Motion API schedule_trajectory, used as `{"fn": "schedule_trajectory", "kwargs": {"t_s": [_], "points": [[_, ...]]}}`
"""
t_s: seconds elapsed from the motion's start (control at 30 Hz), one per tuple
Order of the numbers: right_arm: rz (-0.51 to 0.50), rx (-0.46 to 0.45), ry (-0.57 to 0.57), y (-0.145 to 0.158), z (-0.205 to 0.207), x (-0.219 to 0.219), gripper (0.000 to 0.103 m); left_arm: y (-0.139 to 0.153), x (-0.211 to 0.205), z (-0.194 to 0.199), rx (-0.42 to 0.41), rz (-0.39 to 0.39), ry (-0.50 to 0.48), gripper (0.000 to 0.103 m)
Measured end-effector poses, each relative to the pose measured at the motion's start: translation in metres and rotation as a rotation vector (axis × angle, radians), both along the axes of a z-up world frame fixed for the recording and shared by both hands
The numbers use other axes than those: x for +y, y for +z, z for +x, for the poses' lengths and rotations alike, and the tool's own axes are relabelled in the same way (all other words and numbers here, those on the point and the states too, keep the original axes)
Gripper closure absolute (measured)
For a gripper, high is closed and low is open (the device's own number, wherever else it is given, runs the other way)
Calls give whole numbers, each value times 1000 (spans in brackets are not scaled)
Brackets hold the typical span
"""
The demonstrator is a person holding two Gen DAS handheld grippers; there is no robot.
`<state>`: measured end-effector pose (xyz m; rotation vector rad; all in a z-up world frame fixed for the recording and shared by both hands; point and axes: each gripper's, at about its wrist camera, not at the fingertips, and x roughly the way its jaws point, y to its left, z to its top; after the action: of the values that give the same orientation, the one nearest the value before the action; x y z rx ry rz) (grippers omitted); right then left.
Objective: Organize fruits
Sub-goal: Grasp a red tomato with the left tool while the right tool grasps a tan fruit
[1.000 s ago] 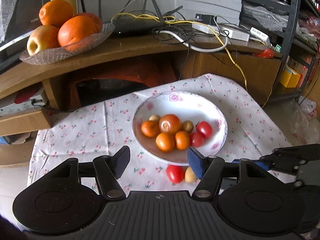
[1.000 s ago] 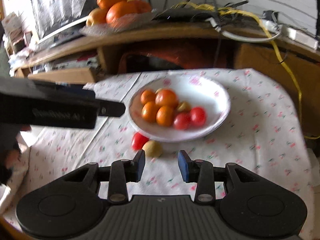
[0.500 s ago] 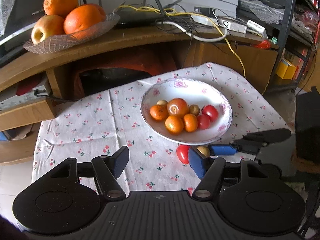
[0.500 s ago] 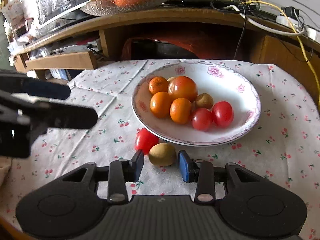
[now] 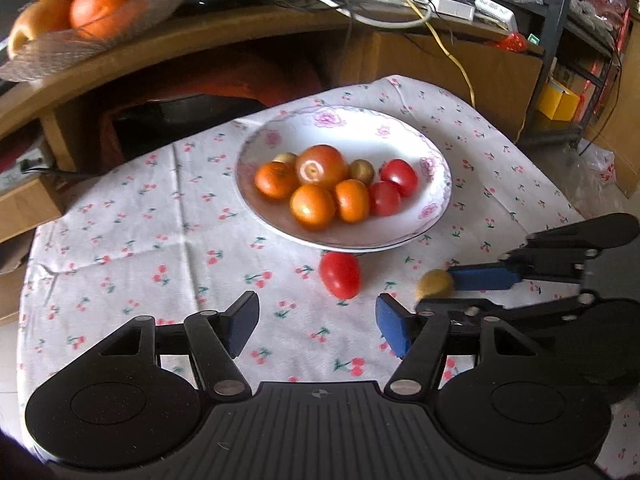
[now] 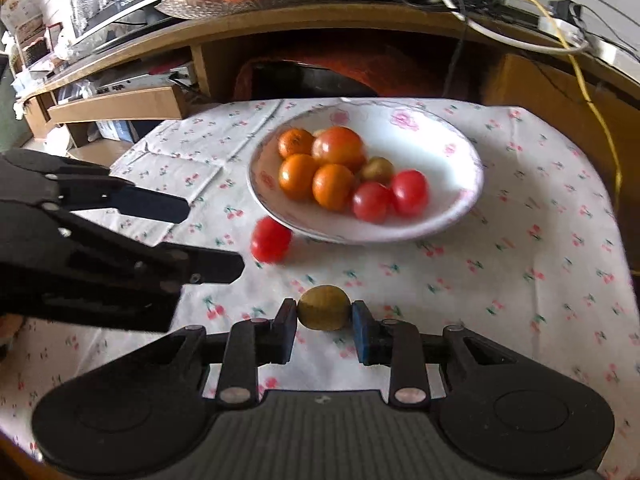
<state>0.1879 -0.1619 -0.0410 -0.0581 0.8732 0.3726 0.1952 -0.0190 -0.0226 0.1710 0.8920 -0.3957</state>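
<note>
A white flowered bowl (image 5: 434, 204) (image 6: 460, 208) on the cherry-print cloth holds small oranges, red tomatoes and brown fruits. A loose red tomato (image 5: 340, 280) (image 6: 271, 240) lies on the cloth just in front of the bowl. My right gripper (image 6: 325, 316) (image 5: 436, 291) is shut on a small yellow-brown fruit (image 6: 324, 307) (image 5: 434, 283), near the table's front, short of the bowl. My left gripper (image 5: 316, 322) (image 6: 200, 236) stands open with nothing between its fingers, just behind the red tomato.
A glass dish (image 5: 92, 40) (image 6: 240, 0) of large oranges and an apple sits on the wooden shelf behind the table. Cables (image 5: 400, 12) and a power strip lie along that shelf. A metal rack (image 5: 560, 20) stands at the right. The cloth drops off at the table's edges.
My right gripper has shut on the yellow-brown fruit and drawn it away from the red tomato. The left gripper has shifted, staying open.
</note>
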Motion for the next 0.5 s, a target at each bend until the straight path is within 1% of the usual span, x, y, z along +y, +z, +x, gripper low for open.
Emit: {"fn": "schedule_trajectory", "kwargs": {"t_s": [0.07, 0.2, 0.3, 0.33, 0.37, 0.43, 0.5], "points": [[11, 1, -10, 2, -4, -8, 72, -3, -6, 5, -2, -1, 3, 34], [24, 3, -16, 5, -7, -18, 72, -12, -17, 17, 10, -22, 32, 41], [29, 1, -16, 7, -9, -23, 72, -20, -24, 25, 17, -26, 62, 50], [31, 2, -17, 8, -9, -25, 72, -22, -25, 26, 20, -21, 69, 56], [33, 1, -19, 9, -9, -26, 72, -23, -26, 26, 16, -14, 76, 57], [31, -1, -20, 10, -9, -29, 72, -23, -29, 25, 0, 6, 76, 65], [28, -1, -24, 10, -8, -30, 72, -22, -30, 24, 3, 3, 75, 68]]}}
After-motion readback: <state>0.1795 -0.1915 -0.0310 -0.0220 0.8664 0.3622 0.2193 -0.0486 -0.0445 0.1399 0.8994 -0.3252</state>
